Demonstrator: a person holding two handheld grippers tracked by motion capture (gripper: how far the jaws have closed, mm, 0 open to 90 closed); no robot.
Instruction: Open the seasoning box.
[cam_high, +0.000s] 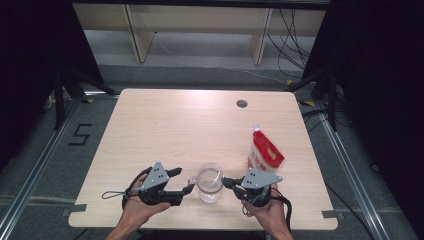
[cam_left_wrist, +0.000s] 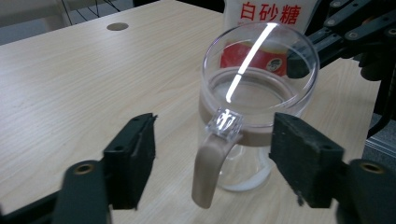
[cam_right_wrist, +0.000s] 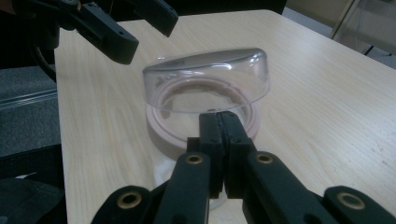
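High view: my right claw (cam_high: 226, 182), clenched at the mug (cam_high: 209, 182)'s three o'clock, steadied it; my left claw (cam_high: 182, 180) stood released around the handle (cam_left_wrist: 211, 171).

Left gripper (cam_high: 184, 181) jaws stand apart; right gripper (cam_high: 225, 182) jaws are pressed together.

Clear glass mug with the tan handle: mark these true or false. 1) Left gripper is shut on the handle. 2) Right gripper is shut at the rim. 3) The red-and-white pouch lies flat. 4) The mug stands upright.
1) False: the left gripper is open, with the tan handle between its jaws, untouched.
2) True: the right gripper has its jaws together at the rim of the clear glass mug.
3) False: the red-and-white pouch stands upright on the wooden table.
4) True.
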